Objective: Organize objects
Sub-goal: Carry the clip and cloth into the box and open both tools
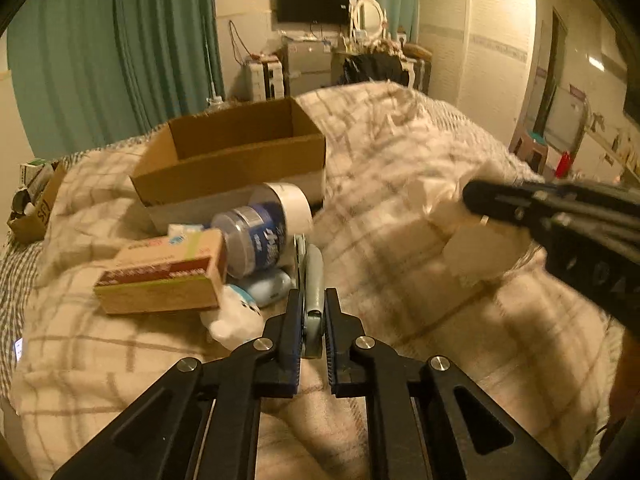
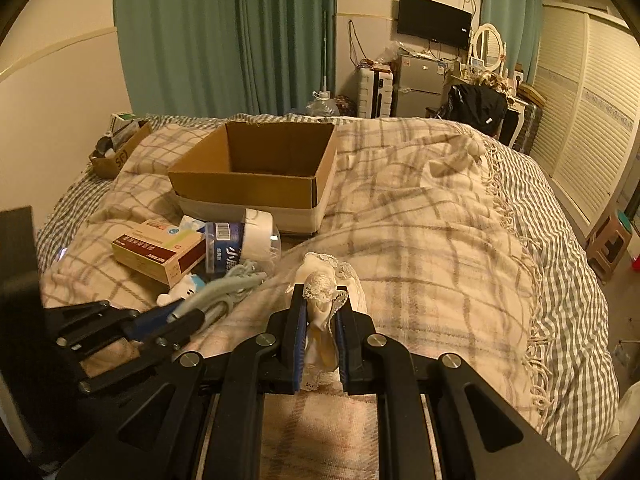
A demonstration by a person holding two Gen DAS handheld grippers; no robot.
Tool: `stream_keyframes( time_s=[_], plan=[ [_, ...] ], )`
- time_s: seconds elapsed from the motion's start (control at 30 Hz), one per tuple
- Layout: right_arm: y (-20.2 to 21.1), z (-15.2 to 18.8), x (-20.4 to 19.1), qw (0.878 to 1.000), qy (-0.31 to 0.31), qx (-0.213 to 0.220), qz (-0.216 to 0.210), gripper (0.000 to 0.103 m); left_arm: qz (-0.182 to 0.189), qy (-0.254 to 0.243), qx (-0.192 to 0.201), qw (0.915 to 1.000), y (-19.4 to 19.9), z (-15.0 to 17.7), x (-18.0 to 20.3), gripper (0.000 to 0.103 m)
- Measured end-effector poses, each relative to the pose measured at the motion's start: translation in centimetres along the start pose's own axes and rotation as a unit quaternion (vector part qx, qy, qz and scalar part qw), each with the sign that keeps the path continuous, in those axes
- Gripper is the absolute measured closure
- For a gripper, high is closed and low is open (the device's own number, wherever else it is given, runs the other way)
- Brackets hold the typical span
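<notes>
- The left gripper (image 1: 312, 320) pinches a grey-green hair claw clip (image 1: 314, 280) between its jaws; the clip stands on edge and reaches forward past the fingertips, above the plaid blanket (image 1: 400, 200).
- The right gripper (image 2: 320, 320) is clamped on a cream lace-trimmed cloth (image 2: 324, 292), bunched so that folds spill above and below the pads.
- The open cardboard box (image 2: 256, 168) sits ahead on the bed and looks empty inside; it is my guess at the place where things are to go.
- Just in front of the box lies the remaining pile: a flat red-and-tan carton (image 2: 160, 250), a clear jar with a blue label (image 2: 228, 250) lying on its side, a white tape roll (image 2: 258, 236) against it, and a small white-and-blue plush toy (image 2: 184, 288).
- To do this step well, carry each item above that pile and over the near wall of the box before letting go, so nothing gets knocked.
- The clip is held by a narrow part, so keep the squeeze firm and the wrist steady; a twist could let it pivot out.
- Release the cloth low inside the box, since its loose folds could catch on the rim.
- Bring the grippers in one after the other; they are near each other and could collide over the opening.
</notes>
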State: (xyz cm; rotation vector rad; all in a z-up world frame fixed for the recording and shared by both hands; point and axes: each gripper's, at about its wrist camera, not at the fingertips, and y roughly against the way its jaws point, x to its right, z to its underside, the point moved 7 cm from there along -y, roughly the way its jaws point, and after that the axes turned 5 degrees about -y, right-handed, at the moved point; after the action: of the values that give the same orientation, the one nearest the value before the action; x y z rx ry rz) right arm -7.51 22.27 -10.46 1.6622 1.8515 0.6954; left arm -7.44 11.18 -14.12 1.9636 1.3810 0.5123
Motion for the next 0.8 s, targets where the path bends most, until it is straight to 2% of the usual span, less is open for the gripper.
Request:
stream_keyframes(
  time_s=[0.13, 0.27, 0.43, 0.57, 0.67, 0.8],
  plan=[
    [1.5, -1.7, -0.4, 1.0, 0.004, 0.026, -0.002, 0.091, -0.006, 0.018, 0.041, 0.999, 2.9, -2.6, -1.2, 0.094],
    [3.2, -4.7, -1.4, 0.998, 0.02, 0.061, -0.009, 0.094, 0.01, 0.031, 0.069, 0.9971, 5.1, -6.2, -3.0, 0.094],
    [4.2, -10.1, -3.6, 0.994, 0.065, 0.089, -0.024, 0.094, 0.002, 0.039, 0.101, 0.9941, 6.2, -11.7, -6.2, 0.094],
    [3.4, -14.9, -5.2, 0.991, 0.087, 0.097, -0.036, 0.094, -0.013, 0.035, 0.111, 0.9932, 5.0, -16.0, -8.8, 0.094],
    [0.5, -18.9, -6.2, 0.991, 0.093, 0.09, -0.038, 0.094, -0.019, 0.041, 0.11, 0.9929, 2.8, -18.4, -10.7, 0.094],
    [-4.3, -21.8, -6.4, 0.993, 0.084, 0.076, -0.035, 0.094, -0.051, 0.036, 0.108, 0.9923, -1.0, -20.3, -13.1, 0.094]
  ],
)
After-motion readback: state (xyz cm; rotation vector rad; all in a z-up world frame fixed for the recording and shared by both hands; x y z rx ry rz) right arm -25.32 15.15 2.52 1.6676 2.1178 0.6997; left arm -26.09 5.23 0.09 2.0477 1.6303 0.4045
